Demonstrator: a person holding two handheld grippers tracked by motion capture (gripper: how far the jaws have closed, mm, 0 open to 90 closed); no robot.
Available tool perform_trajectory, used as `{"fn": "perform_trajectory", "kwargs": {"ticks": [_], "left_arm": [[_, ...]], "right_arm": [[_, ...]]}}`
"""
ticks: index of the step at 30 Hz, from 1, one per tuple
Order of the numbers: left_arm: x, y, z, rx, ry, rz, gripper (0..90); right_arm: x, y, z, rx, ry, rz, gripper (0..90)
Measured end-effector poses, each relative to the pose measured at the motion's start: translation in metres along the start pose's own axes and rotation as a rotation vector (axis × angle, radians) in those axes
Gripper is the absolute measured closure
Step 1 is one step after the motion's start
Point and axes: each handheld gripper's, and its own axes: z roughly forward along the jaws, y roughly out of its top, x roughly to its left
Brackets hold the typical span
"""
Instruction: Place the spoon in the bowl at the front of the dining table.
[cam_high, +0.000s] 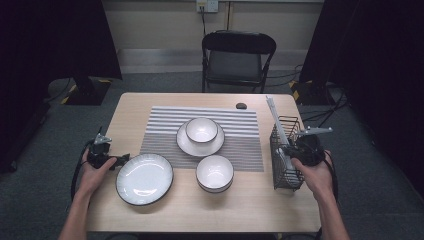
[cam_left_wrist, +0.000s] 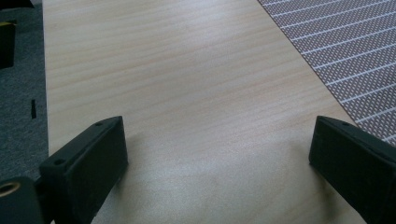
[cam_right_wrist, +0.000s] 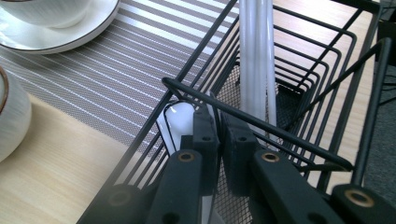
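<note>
Right gripper (cam_right_wrist: 219, 140) pinching white utensil (cam_right_wrist: 180, 122) in wire caddy (cam_high: 286, 152), white chopsticks (cam_high: 276, 117) upright, leaning away, left gripper (cam_left_wrist: 219, 154) spread

Both forearms are bare to the bottom edge of the high view, with no sleeve, watch or glove on either hand. The left tongs (cam_high: 121, 159) are matte black with a grey three-cornered plate on top and a black cable looping back beside the wrist; their flat, blocky jaws carry small recessed screw holes and a brass-ringed pivot. The right tongs (cam_right_wrist: 220, 135) are the same black build, with brass-ringed screws along both arms, a grey top plate and a black cable.
</note>
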Motion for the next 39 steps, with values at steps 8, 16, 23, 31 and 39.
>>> {"fn": "perform_trajectory", "kwargs": {"ticks": [8,16,23,31,39], "left_arm": [[0.000,0.000,0.000,0.000,0.000,0.000,3.8],[0.000,0.000,0.000,0.000,0.000,0.000,3.8],[0.000,0.000,0.000,0.000,0.000,0.000,3.8],[0.000,0.000,0.000,0.000,0.000,0.000,3.8],[0.000,0.000,0.000,0.000,0.000,0.000,3.8]], "right_arm": [[-0.006,-0.006,-0.006,-0.054,0.027,0.005,85.8],[-0.008,-0.009,-0.012,-0.083,0.048,-0.002,85.9],[-0.008,-0.011,-0.013,-0.094,0.062,-0.017,85.9],[-0.008,-0.012,-0.020,-0.101,0.089,-0.041,85.7],[-0.012,-0.014,-0.037,-0.203,0.086,-0.002,86.1]]}}
